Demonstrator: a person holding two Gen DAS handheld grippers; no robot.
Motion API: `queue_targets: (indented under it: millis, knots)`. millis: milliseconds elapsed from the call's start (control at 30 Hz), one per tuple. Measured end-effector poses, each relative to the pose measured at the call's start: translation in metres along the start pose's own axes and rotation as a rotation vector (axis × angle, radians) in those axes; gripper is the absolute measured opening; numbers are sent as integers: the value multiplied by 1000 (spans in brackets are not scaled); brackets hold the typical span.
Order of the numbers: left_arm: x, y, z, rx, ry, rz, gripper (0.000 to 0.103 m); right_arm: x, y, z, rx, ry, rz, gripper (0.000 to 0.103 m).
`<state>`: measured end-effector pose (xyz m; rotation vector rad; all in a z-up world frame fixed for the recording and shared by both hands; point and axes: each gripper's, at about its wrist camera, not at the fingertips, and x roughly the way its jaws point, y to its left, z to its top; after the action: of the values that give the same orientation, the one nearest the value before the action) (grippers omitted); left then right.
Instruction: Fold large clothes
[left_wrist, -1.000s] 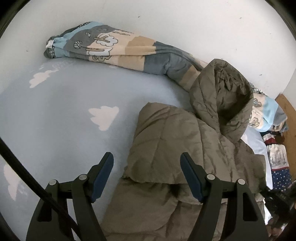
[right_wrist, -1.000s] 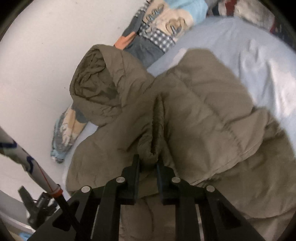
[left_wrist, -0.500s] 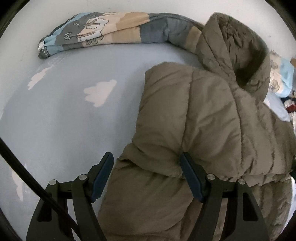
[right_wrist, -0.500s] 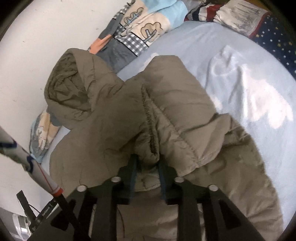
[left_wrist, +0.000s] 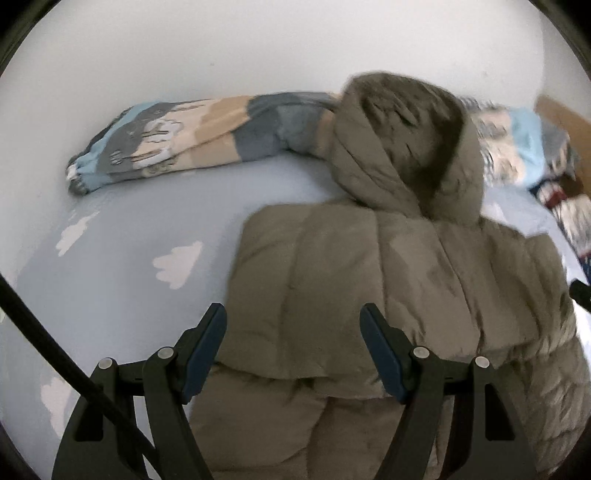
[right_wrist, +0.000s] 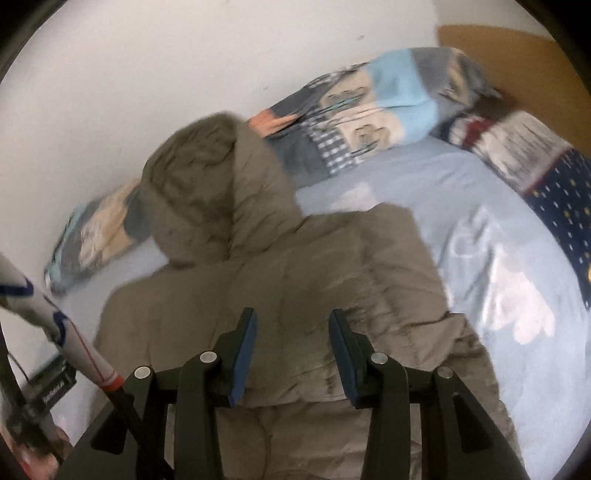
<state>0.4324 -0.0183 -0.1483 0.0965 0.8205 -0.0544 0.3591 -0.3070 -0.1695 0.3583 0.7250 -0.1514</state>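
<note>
Folding status: jacket (left_wrist: 388, 280) on bed (left_wrist: 122, 280), sides turned in; hood (left_wrist: 402, 147) unfolded
Left tongs (left_wrist: 293, 345): spread wide, empty, over jacket
Right tongs (right_wrist: 291, 350): parted, empty
Remaining: likely hood, final halving

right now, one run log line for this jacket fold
step: sleeve folded in | left tongs: open above jacket | right tongs: open, holding nothing | hood: unfolded, by wall | next: maybe fold hood
</note>
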Motion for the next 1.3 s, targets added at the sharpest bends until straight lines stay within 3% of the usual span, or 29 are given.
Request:
queue_targets:
  millis: [100,200,333,567,633,767,867,933,1133,1300]
  knots:
    - [21,-6,-5,16,68,2,74,14,1,-9,-28,49,-8,44]
    - [33,-1,-9,-18,126,-17,81,30,-8,-14,-17,104,-29,44]
    - [45,6,-14,-69,196,-61,83,48,-16,-22,2,187,-34,44]
    - [39,5,-10,-68,207,-52,82,57,-17,-25,-5,243,-53,44]
    - [27,9,-2,-99,175,-61,82,53,-15,-23,-7,239,-61,44]
    - [2,2,7,-91,71,-67,82,33,-1,-15,-34,172,-66,44]
    - [-3,-9,8,-72,46,-110,82,21,10,-13,-58,112,-23,45]
    - [2,-22,5,-31,69,-126,82,20,17,-16,-75,99,4,47]
    - [30,-43,-12,62,177,-83,82,40,26,-31,-87,168,26,47]
    - [37,-41,-15,48,204,-85,85,57,26,-40,-106,216,7,48]
